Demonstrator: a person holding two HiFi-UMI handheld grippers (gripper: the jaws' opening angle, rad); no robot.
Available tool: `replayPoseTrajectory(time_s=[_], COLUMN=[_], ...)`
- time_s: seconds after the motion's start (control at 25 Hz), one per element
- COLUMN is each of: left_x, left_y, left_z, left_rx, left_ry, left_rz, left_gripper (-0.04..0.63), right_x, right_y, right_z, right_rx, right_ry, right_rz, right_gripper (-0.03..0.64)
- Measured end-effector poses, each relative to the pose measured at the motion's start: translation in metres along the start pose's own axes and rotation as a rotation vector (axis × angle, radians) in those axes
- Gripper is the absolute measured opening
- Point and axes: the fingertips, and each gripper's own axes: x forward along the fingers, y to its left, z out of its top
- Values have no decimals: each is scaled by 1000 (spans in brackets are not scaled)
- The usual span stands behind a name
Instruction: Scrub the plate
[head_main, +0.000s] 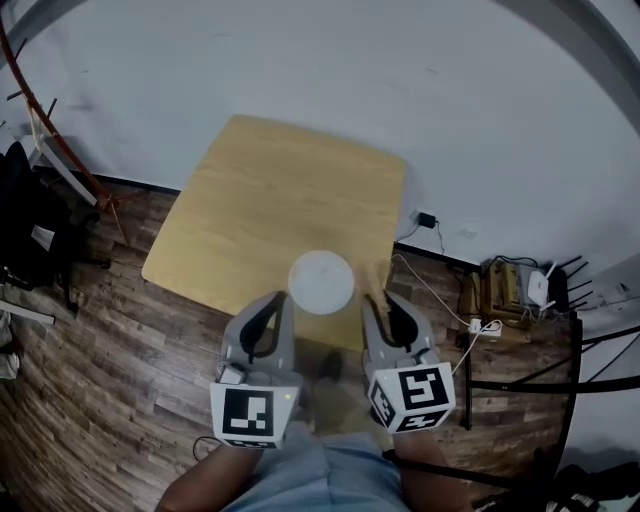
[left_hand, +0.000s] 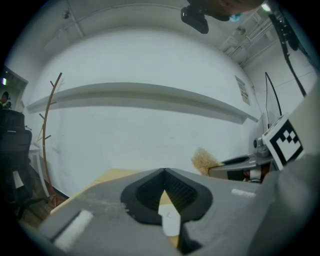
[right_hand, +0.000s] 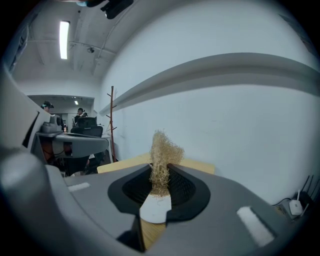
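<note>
Wood-plank flooring (head_main: 90, 380) surrounds a light wooden table (head_main: 270, 190) set against a white wall (head_main: 330, 60). The white plate (head_main: 321, 281) lies near the table's front edge, between the tips of the two grippers. The left gripper (left_hand: 164, 174) has its jaws pressed together with nothing in them. The right gripper (right_hand: 160, 172) clamps a tan fibrous scrubber (right_hand: 162, 150) that sticks up above its jaws.

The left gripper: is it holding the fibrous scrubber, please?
No, the left gripper is shut with nothing in it; the scrubber sits pinched in the right gripper.
</note>
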Motion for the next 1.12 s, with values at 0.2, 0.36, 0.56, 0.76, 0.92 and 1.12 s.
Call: replayPoseTrajectory(time_s=[0.2,0.36,0.56,0.76,0.92,1.12], left_x=[28,54,83,99,111,121], left_y=[2,9,16,24,36,45], left_z=[-17,-34,-61,-103,-137,-166], left_rx=[7,-3,-13,-60,-111,-158], left_ry=[65,120,202,307,394,450], left_rz=[-4,11,18,20,28,28], left_gripper=[20,20,20,20,20,20], right_x=[25,52,80,99,112,132], right_y=[-19,-27,-36,-35,-25,-16], right_z=[-18,-32,-57,-94,-123,-153], right_rx=[28,37,50,67,88,87], right_ry=[41,82,156,248,331,410], right_rz=[3,35,76,127,203,276], right_gripper=[80,80,80,80,80,80])
